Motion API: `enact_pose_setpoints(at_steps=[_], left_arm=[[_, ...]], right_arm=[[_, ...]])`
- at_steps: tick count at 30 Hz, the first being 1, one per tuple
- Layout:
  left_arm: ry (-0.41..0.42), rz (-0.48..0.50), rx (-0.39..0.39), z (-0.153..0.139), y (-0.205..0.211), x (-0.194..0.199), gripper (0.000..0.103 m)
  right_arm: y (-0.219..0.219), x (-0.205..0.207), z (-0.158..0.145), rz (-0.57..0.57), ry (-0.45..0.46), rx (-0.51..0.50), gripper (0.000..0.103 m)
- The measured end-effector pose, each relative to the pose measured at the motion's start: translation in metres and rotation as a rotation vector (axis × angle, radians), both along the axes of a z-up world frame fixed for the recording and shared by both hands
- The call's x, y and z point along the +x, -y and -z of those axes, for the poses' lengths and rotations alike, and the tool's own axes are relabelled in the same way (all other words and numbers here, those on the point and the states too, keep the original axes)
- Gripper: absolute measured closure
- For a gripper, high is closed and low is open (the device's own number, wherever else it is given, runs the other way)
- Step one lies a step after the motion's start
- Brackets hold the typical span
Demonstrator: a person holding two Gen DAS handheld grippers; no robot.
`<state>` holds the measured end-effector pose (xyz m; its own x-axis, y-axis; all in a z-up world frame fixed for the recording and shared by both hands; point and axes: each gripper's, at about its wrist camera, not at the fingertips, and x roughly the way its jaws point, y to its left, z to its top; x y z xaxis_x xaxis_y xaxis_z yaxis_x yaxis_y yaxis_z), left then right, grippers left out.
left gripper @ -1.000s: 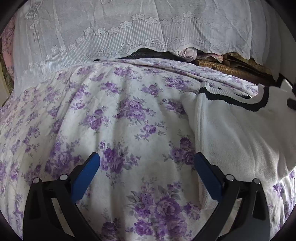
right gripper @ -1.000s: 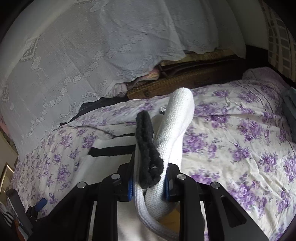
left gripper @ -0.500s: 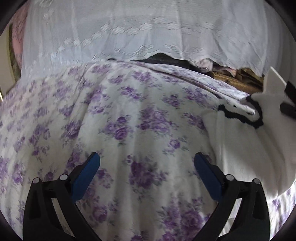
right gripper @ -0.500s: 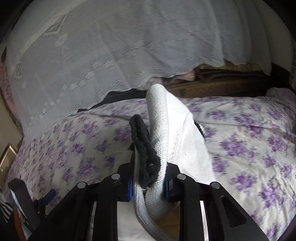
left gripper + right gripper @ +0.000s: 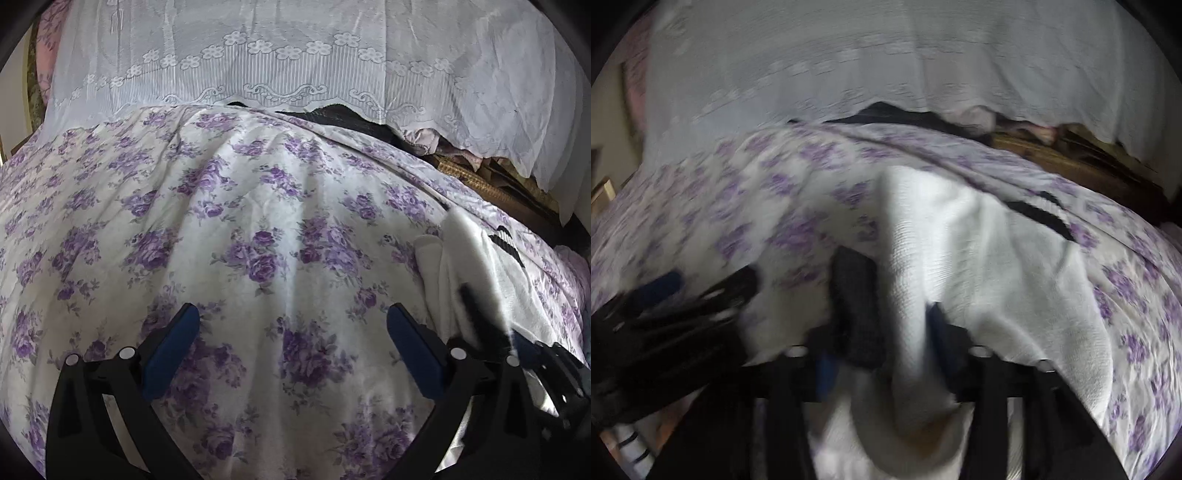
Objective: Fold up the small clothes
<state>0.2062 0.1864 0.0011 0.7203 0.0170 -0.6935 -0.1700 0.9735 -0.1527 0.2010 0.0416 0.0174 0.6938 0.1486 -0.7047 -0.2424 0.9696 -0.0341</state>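
A white knit sweater (image 5: 979,258) with black trim (image 5: 857,295) lies folded over on the purple-flowered bedspread (image 5: 258,240). My right gripper (image 5: 882,332) is low over it. Its jaws are opening, and a fold of white cloth and the black trim still sits loosely between them. The picture there is blurred. In the left wrist view the sweater (image 5: 472,258) lies at the right edge, with the right gripper (image 5: 535,354) beside it. My left gripper (image 5: 291,332) stands open over bare bedspread, nothing between its blue pads. It also shows as a dark blur, the left gripper (image 5: 665,295), at the left of the right wrist view.
A white lace cover (image 5: 295,55) drapes over a pile at the back of the bed. Brown woven things (image 5: 480,181) and dark cloth show under its hem. A striped item (image 5: 631,443) sits at the lower left.
The right gripper swept left and down, carrying the sweater's edge over, and its jaws have spread apart. The left gripper slid left off the sweater and rolled a little.
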Motion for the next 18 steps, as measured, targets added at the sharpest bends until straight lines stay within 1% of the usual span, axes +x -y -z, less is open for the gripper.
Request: enact_pose_setpoints(at_steps=[1, 3, 6, 8, 9, 10, 11, 12, 13, 14, 15, 16, 17, 18], left_arm=[[0.002, 0.001, 0.005, 0.000, 0.000, 0.000, 0.004], [0.004, -0.003, 0.012, -0.001, 0.001, 0.000, 0.004], [0.002, 0.002, 0.021, -0.002, 0.003, -0.001, 0.004], [0.014, 0.014, 0.035, -0.006, 0.008, -0.004, 0.004], [0.039, 0.036, 0.050, -0.013, 0.014, -0.009, 0.004], [0.064, 0.052, 0.065, -0.019, 0.019, -0.013, 0.004], [0.098, 0.072, 0.091, -0.026, 0.028, -0.019, 0.004], [0.121, 0.091, 0.115, -0.030, 0.036, -0.024, 0.004], [0.139, 0.113, 0.141, -0.034, 0.045, -0.028, 0.004], [0.153, 0.137, 0.171, -0.035, 0.055, -0.031, 0.004], [0.173, 0.164, 0.223, -0.035, 0.070, -0.036, 0.004], [0.184, 0.175, 0.252, -0.035, 0.077, -0.038, 0.004], [0.196, 0.191, 0.300, -0.031, 0.089, -0.041, 0.004], [0.193, 0.203, 0.330, -0.027, 0.097, -0.042, 0.004]], right_arm=[[0.000, -0.008, -0.005, -0.033, 0.015, -0.010, 0.050], [0.005, -0.019, -0.013, -0.060, 0.027, -0.002, 0.051], [0.030, -0.038, -0.031, -0.078, 0.058, 0.105, 0.051], [0.047, -0.053, -0.044, -0.076, 0.110, 0.148, 0.051], [0.057, -0.059, -0.049, -0.061, 0.139, 0.161, 0.053], [0.073, -0.066, -0.055, -0.031, 0.181, 0.183, 0.061], [0.087, -0.069, -0.058, 0.002, 0.207, 0.200, 0.064], [0.101, -0.071, -0.059, 0.042, 0.225, 0.218, 0.071], [0.123, -0.072, -0.057, 0.109, 0.236, 0.245, 0.080], [0.135, -0.068, -0.052, 0.144, 0.227, 0.257, 0.083], [0.143, -0.065, -0.047, 0.163, 0.210, 0.263, 0.084], [0.152, -0.058, -0.036, 0.184, 0.175, 0.270, 0.085], [0.156, -0.055, -0.030, 0.190, 0.159, 0.277, 0.086], [0.155, -0.051, -0.023, 0.184, 0.142, 0.279, 0.086]])
